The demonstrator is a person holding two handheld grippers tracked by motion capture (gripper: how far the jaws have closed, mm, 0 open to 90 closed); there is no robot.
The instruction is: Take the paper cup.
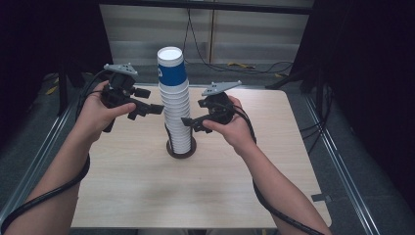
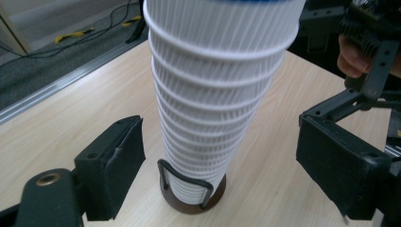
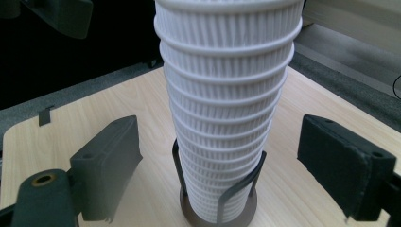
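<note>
While both grippers flank the cup stack [image 1: 177, 105] without touching it, the step in hand appears to be the approach before a cup is taken from the top. At nine o'clock of the stack, the left gripper [image 1: 157, 108] is held level, its jaws released and empty; in the left gripper view its pads [image 2: 118, 163] stand well apart on either side of the ribbed white cups [image 2: 213, 94]. At the centre of the table [image 1: 122, 196], the stack stands upright in a dark round holder [image 1: 181, 148] with wire uprights, the topmost cup [image 1: 172, 68] wearing a blue sleeve. At three o'clock of the stack, the right gripper [image 1: 187, 122] points inward lower down, near the stack's lower half; its jaws are likewise released, with nothing between the pads [image 3: 345, 165] but the cups farther off.

The next move probably calls for one gripper to steady the lower cups while the other closes gently on the top rim and lifts straight up, since a squeeze could crush thin walls.

Both gripper views cut the stack off at the top edge, so the blue cup is barely visible there. How many cups are nested, and the print on the sleeve, cannot be made out.
</note>
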